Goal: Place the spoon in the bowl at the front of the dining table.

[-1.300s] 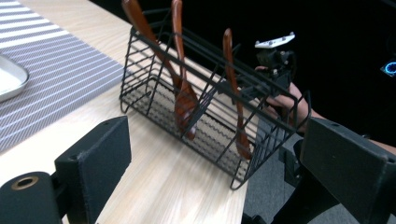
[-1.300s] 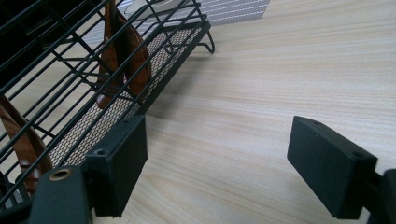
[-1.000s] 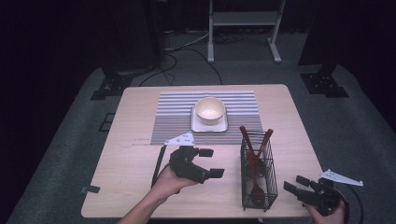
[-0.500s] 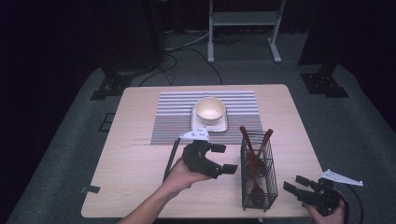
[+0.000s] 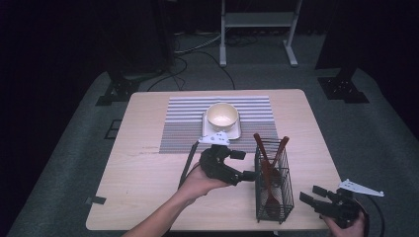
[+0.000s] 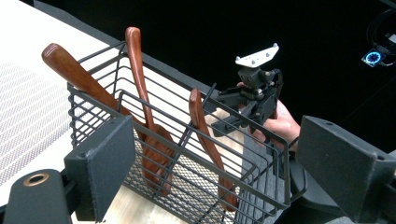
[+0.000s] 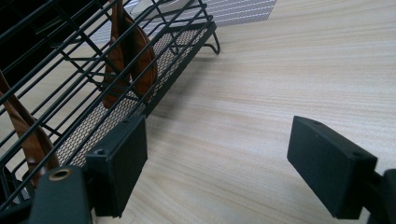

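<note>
Left tool (image 5: pixel 240 166), jaws spread, sat mid-frame against the wire basket (image 5: pixel 273 197) holding wooden utensils (image 5: pixel 267 163), seemingly lined up to grip; right tool (image 5: pixel 316 196), spread, idled lower right on the worktop (image 5: pixel 143 173).

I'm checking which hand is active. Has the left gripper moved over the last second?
Yes. In the high view the left gripper has shifted rightward across the table, closing on the wire basket, its open jaws now at the basket's left side.
</note>
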Motion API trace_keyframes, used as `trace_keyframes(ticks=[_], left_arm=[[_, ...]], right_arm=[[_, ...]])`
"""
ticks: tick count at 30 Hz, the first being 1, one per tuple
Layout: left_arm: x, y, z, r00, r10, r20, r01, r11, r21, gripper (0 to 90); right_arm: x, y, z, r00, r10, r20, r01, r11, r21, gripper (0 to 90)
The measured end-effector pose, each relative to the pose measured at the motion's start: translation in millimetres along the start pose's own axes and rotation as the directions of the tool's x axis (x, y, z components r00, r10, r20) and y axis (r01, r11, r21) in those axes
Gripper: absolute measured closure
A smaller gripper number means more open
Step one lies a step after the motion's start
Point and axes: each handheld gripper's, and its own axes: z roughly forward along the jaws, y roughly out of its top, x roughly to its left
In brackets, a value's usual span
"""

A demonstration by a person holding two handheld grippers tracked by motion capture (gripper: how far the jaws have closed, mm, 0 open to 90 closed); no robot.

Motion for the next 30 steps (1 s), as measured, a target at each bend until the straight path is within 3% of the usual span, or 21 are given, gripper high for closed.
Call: trace_keyframes(ticks=[29, 30], left_arm=[[5.7, 8.6, 19.0, 0.9999, -0.013, -0.001, 0.013, 0.9997, 0.020, 16.0], [5.7, 9.2, 19.4, 0.9999, -0.010, 0.012, 0.010, 0.9999, 0.014, 19.7]], right_arm=[[1.0, 0.3, 0.2, 0.9999, -0.009, -0.006, 0.009, 1.000, -0.001, 18.9], [1.0, 0.4, 0.2, 0.9999, -0.010, -0.006, 0.010, 1.000, -0.001, 18.9]])
